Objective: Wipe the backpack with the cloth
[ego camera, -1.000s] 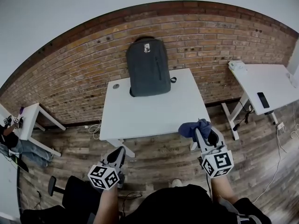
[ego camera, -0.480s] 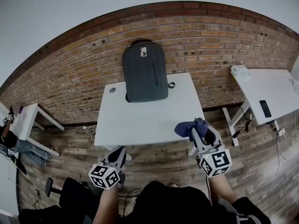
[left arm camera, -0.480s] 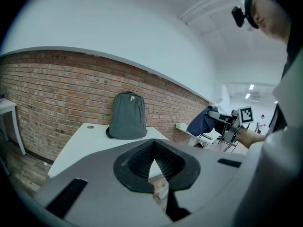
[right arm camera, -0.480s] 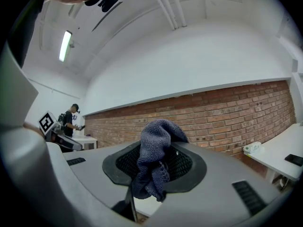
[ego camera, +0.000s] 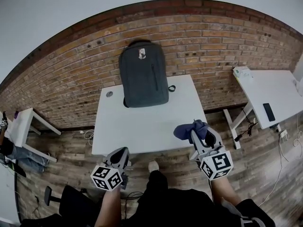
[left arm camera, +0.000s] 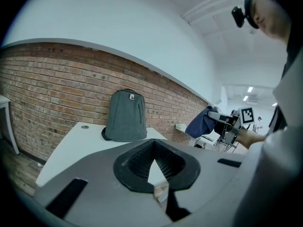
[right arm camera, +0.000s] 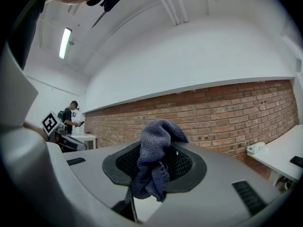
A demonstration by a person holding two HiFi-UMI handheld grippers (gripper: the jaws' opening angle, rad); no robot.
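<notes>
**Tongs.** The right tongs point(ego camera: 199, 135) are clamped on the cloth point(ego camera: 186, 129). In the right gripper view, a bunched blue fold point(right arm camera: 154, 157) is pinched between the pads and the rest stands above them. The left tongs point(ego camera: 121, 152) are drawn together with nothing between them.

**Location.** In the head view, the backpack point(ego camera: 143, 74) stands upright at upper centre. It sits at the far edge of the white worktop point(ego camera: 147, 126), with its back against the brick wall point(ego camera: 227, 37). Both tongs hang at the lower edge of the frame, well apart from it. Wiping has not begun.

**Handling.**
- **Cloth:** it appears soft, light and limp. The bunched grip should hold, but loose ends may drag.
- **Backpack:** it appears to be a soft-sided fabric shell that is likely to yield, slide or tip under pressure.
- **Method:** steady the backpack at its top edge or side seam with the left tongs. Wipe the front panel downward, using light pressure near the vertical zip point(ego camera: 153, 76).
</notes>
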